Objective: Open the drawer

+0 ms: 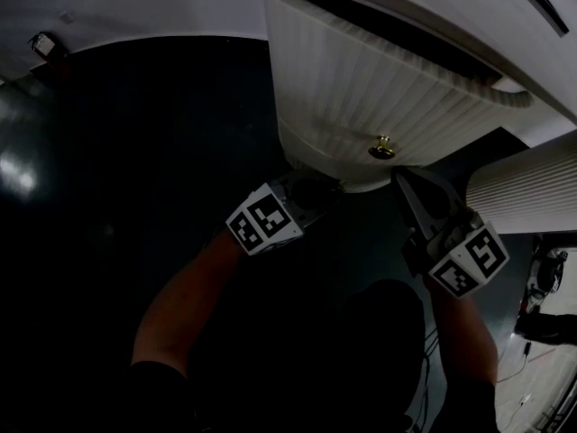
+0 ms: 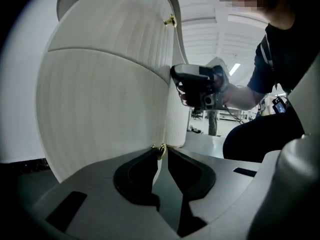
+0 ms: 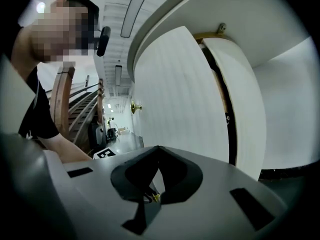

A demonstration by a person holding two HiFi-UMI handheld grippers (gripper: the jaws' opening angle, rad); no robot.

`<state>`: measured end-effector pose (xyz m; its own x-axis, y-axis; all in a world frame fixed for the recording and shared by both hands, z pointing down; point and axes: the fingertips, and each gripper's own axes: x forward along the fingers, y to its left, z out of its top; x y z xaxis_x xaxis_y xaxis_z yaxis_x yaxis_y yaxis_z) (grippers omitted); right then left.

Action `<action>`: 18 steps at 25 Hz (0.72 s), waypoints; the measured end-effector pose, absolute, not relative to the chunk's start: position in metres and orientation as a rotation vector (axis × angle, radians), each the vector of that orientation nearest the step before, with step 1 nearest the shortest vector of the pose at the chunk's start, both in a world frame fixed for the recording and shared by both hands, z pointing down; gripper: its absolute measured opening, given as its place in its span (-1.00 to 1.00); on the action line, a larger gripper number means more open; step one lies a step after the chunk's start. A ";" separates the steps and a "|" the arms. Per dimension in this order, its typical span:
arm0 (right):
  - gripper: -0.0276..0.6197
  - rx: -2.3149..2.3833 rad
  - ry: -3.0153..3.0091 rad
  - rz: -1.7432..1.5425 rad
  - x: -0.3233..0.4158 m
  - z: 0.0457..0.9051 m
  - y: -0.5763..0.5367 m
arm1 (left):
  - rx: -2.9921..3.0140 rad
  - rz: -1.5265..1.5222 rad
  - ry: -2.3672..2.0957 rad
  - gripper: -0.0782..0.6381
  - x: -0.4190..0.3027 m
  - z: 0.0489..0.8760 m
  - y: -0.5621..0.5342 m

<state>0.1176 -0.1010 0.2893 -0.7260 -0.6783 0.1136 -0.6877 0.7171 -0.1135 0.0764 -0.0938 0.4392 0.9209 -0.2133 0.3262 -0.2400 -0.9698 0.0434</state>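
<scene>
**Grasping the Knob**

The left gripper point(image 2: 160, 148) is pinching a brass knob point(image 2: 161, 152) at its tips, the drawer front point(image 2: 100, 114) rising just beyond. The right gripper point(image 3: 159, 148) is hovering nearby, jaws together. Next, likely, a steady straight pull backward.

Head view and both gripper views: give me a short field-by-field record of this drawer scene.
furniture: white ribbed curved-front cabinet
top drawer: dark gap above its front, looks partly out
free knob: round brass knob, untouched
left gripper: shut on small brass knob
right gripper: tips together, brass piece between its jaws, likely another knob
floor: dark floor
</scene>
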 end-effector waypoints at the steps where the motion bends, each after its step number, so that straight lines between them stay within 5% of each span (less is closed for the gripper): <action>1: -0.87 1.151 -2.843 0.243 0.117 0.289 -0.103 | 2.996 0.489 -0.362 -0.61 0.076 0.439 -0.095; 18: -0.87 1.215 -2.807 0.031 0.097 0.240 -0.127 | 3.040 0.501 -0.443 -0.62 0.086 0.442 -0.122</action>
